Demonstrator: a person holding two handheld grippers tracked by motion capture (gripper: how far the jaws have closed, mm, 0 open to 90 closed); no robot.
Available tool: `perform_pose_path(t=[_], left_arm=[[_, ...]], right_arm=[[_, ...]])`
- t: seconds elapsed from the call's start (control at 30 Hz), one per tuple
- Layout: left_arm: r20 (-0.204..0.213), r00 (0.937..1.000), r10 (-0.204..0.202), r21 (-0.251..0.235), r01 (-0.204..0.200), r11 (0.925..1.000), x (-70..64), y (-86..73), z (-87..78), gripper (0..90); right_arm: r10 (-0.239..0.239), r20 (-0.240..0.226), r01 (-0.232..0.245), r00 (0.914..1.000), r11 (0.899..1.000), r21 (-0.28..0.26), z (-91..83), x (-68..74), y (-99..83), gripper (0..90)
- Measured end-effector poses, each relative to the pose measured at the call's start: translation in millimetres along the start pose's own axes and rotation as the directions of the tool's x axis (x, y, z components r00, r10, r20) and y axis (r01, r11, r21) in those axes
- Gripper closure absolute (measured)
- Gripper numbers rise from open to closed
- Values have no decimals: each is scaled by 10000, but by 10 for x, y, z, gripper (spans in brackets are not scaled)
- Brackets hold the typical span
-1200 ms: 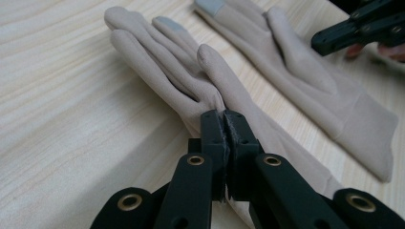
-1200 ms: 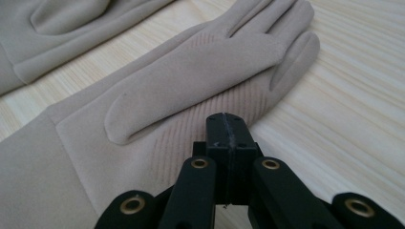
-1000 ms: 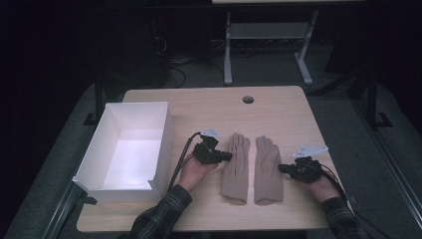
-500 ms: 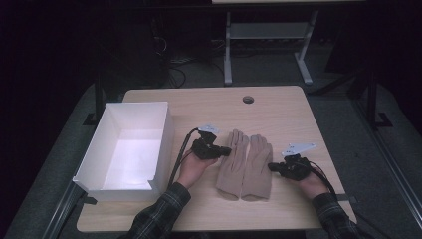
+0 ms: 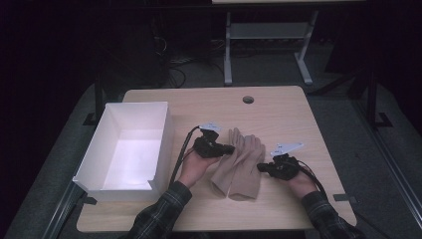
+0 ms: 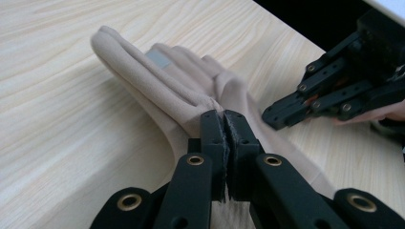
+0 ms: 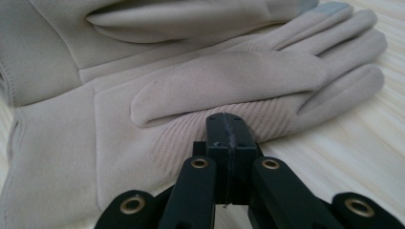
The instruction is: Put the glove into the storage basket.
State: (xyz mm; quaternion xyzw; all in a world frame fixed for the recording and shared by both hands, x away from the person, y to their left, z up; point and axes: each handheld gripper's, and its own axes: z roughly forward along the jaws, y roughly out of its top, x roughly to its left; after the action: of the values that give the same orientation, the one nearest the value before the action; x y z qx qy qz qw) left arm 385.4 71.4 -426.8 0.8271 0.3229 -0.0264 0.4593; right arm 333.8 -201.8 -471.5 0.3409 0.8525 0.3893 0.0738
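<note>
**Two Grippers at a Pair of Beige Gloves on a Dim-Room Table**

A pale wooden table [image 5: 278,107] stood in a dark room, and near its middle lay two beige gloves [image 5: 239,162], side by side and overlapping, their fingers pointing away from the person and their cuffs toward the near edge.

The left gripper [image 5: 230,148] came at the gloves from their left side, its jaws pressed together at the edge of the left glove [image 6: 157,78]. In the left gripper view the tips sat closed against the fabric near the base of the thumb; whether cloth was caught between them could not be told. The left hand [image 5: 195,167] lay low on the table, palm wrapped about the gripper body, a plaid sleeve [image 5: 158,214] running back to the near edge.

The right gripper [image 5: 262,166] met the right glove [image 7: 229,76] from the other side. In the right gripper view its jaws were shut tight, tips at the ribbed edge below the glove's thumb, touching or just beside the fabric; a pinch could not be confirmed. The right hand [image 5: 298,181] rested behind it, forearm angled in from the lower right.

A black cable [image 5: 180,152] looped from the left gripper toward the person. Left of that hand, well apart from the gloves, stood an open white box [image 5: 94,154]. A round grommet hole [image 5: 248,99] sat near the far edge. Beyond the table stood a grey metal frame [image 5: 268,45] on the floor.
</note>
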Motion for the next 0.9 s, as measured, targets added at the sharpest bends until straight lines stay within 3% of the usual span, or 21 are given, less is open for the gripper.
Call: perform_pose_path(t=[0.3, 0.43, 0.67, 0.9], left_arm=[[208, 9996, 182, 72, -183, 9998, -81, 20, 37, 872], [381, 9983, 452, 238, -461, 9987, -139, 14, 103, 872], [747, 9957, 539, 679, -590, 9959, -232, -49, 290, 871], [1069, 9935, 388, 555, -449, 9974, -251, -70, 319, 812]], right_arm=[[-422, -237, 422, 9988, 9991, 15, 143, 162, 106, 898], [-528, -295, 529, 9982, 9986, 24, 156, 195, 115, 898], [-740, -409, 741, 9964, 9972, 12, 171, 263, 117, 898], [-756, -363, 757, 9965, 9971, 4, 164, 270, 113, 887]])
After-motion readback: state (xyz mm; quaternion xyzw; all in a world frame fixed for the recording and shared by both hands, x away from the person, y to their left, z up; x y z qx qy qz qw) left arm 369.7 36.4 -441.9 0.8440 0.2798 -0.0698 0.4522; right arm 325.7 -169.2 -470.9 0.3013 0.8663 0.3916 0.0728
